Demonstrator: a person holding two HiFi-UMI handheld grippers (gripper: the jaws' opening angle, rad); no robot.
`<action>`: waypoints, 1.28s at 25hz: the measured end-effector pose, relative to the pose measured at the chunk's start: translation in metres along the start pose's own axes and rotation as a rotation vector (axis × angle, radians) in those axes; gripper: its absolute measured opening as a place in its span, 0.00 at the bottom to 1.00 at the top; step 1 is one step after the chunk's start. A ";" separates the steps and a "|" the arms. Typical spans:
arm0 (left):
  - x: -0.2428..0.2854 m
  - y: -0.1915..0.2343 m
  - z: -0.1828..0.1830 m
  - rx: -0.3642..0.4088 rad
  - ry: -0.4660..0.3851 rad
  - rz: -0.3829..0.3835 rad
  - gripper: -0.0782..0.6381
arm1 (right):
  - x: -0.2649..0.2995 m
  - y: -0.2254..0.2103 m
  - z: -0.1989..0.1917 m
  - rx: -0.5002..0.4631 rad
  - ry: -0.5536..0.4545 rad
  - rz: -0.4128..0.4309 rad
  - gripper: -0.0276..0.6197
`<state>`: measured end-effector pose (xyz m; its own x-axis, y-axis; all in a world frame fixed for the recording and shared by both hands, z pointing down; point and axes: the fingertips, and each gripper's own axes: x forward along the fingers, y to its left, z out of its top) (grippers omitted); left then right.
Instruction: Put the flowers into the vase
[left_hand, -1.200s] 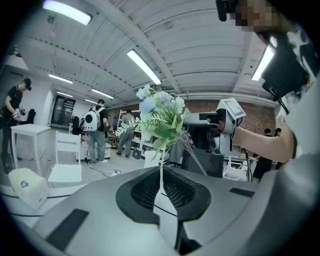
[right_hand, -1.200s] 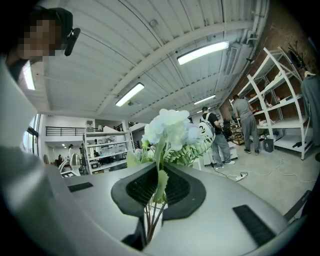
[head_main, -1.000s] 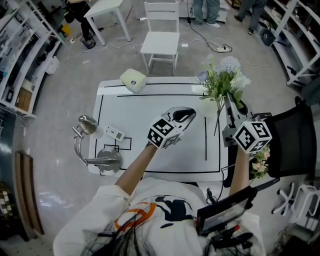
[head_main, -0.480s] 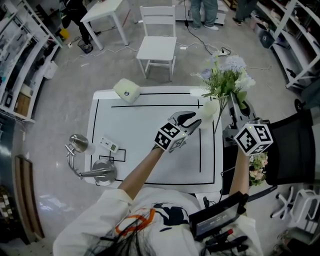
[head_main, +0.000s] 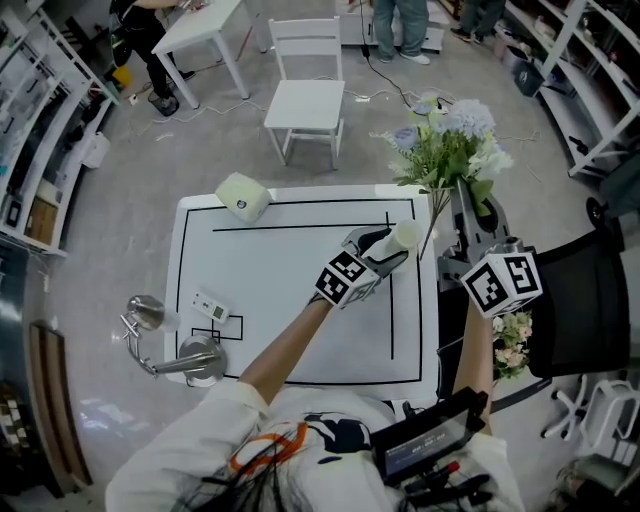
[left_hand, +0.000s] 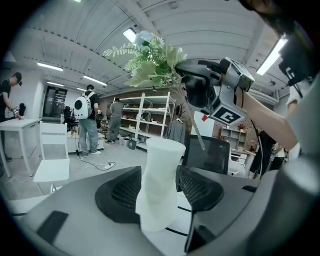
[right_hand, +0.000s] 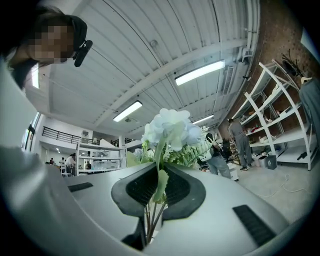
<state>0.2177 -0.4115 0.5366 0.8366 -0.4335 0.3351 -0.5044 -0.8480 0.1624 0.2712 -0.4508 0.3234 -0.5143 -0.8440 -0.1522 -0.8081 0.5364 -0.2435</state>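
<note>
A white twisted vase (head_main: 405, 235) stands upright near the table's far right corner. My left gripper (head_main: 393, 246) has reached it. In the left gripper view the vase (left_hand: 157, 185) stands between the pads, with a gap at its waist. The left gripper's (left_hand: 159, 192) jaws are opening and spread wide. My right gripper (head_main: 462, 200) is shut on the stems of a bunch of pale blue and white flowers (head_main: 450, 150). The bunch is held upright just right of the vase and above it. The stems (right_hand: 150, 215) run between the right gripper's (right_hand: 152, 200) pads.
On the white table (head_main: 290, 300) are a pale rounded box (head_main: 240, 196) at the far left, a small white device (head_main: 212, 307) and a metal desk lamp (head_main: 165, 345). A white chair (head_main: 305, 95) stands beyond the table. A black chair (head_main: 580, 300) and another small bunch (head_main: 510, 345) are at the right.
My left gripper has moved right to the vase, and its jaws, shut before, now stand wide around it. My right gripper has lifted the flowers slightly.
</note>
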 end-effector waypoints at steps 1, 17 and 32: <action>0.003 0.000 0.000 0.007 0.003 -0.005 0.43 | 0.001 0.001 0.003 -0.006 -0.007 0.004 0.08; 0.012 0.002 -0.007 0.064 0.020 -0.026 0.43 | 0.006 0.013 0.003 -0.118 -0.123 0.013 0.08; 0.013 0.002 -0.007 0.061 0.022 -0.014 0.43 | -0.014 0.010 -0.073 -0.056 0.026 -0.022 0.08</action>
<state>0.2263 -0.4165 0.5477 0.8383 -0.4147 0.3540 -0.4779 -0.8714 0.1107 0.2489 -0.4336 0.3933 -0.5034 -0.8554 -0.1225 -0.8335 0.5180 -0.1923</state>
